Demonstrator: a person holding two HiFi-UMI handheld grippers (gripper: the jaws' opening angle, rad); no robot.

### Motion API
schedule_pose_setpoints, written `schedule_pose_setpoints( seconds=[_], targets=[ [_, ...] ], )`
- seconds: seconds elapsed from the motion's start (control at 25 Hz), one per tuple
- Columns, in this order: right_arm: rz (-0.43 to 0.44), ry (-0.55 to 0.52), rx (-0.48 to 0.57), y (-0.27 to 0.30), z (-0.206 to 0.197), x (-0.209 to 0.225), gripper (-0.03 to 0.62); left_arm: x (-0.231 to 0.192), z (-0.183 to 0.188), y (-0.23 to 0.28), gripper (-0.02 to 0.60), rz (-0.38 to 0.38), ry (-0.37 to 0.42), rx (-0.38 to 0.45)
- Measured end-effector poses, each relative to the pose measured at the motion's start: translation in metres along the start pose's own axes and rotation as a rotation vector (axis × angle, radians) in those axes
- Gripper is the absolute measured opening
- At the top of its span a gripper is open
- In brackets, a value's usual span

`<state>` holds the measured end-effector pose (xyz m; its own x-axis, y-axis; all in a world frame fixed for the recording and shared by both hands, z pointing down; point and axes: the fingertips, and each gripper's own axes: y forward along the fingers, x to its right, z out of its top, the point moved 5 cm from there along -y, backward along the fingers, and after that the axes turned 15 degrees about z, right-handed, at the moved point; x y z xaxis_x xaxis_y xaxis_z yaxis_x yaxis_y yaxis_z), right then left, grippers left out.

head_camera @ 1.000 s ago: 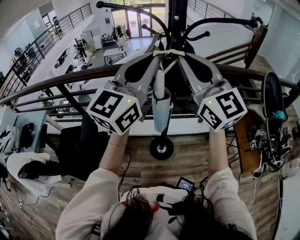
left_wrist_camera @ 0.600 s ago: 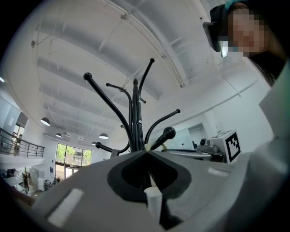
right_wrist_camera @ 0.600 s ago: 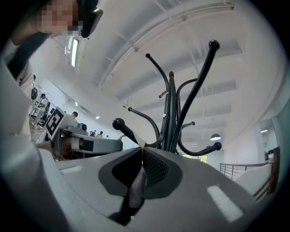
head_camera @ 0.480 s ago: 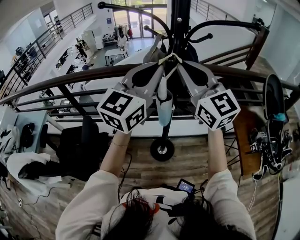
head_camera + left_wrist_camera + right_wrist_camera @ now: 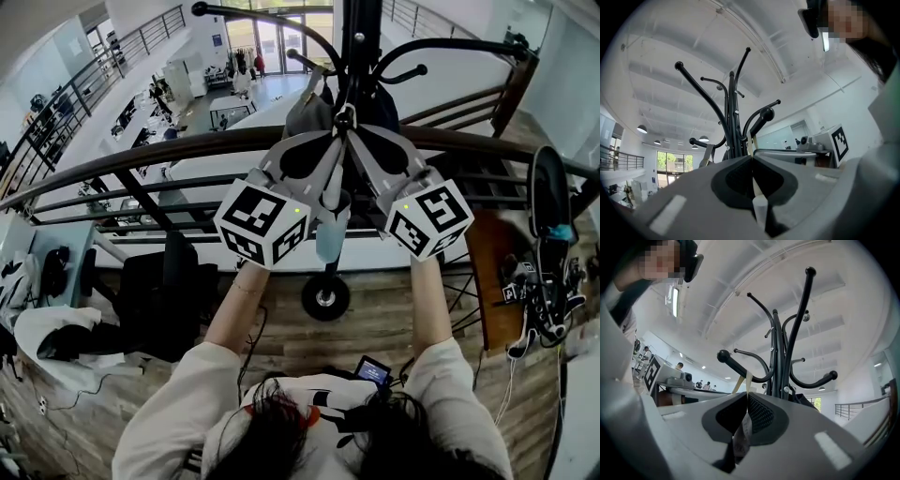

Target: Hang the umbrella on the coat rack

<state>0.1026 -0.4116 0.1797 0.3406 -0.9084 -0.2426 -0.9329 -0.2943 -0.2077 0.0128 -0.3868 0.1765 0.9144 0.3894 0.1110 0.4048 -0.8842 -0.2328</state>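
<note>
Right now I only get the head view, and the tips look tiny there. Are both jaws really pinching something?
Observer: Yes. The left gripper view shows the left gripper with its jaws shut on a thin pale strap.
Operator: And the right one?
Observer: The right gripper is shut on the strap too.
Operator: Where does it lead?
Observer: Up to a ball-tipped hook on the coat rack; whether it is over it, I cannot tell.
</note>
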Motion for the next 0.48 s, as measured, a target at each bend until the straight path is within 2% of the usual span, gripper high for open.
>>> schedule_pose_setpoints(
  seconds=[0.28, 0.48],
  targets=[
    [-0.019, 0.039, 0.047, -0.0017, -0.0009, -0.0028, 0.031, 0.0066, -0.0015, 0.0008, 0.009, 0.004, 0.063, 0.019],
    [-0.036, 0.012, 0.025, -0.0033, -0.0012, -0.0076, 0.043, 0.0041, -0.0037, -0.0012, 0.018, -0.030, 0.043, 0.020]
  ],
)
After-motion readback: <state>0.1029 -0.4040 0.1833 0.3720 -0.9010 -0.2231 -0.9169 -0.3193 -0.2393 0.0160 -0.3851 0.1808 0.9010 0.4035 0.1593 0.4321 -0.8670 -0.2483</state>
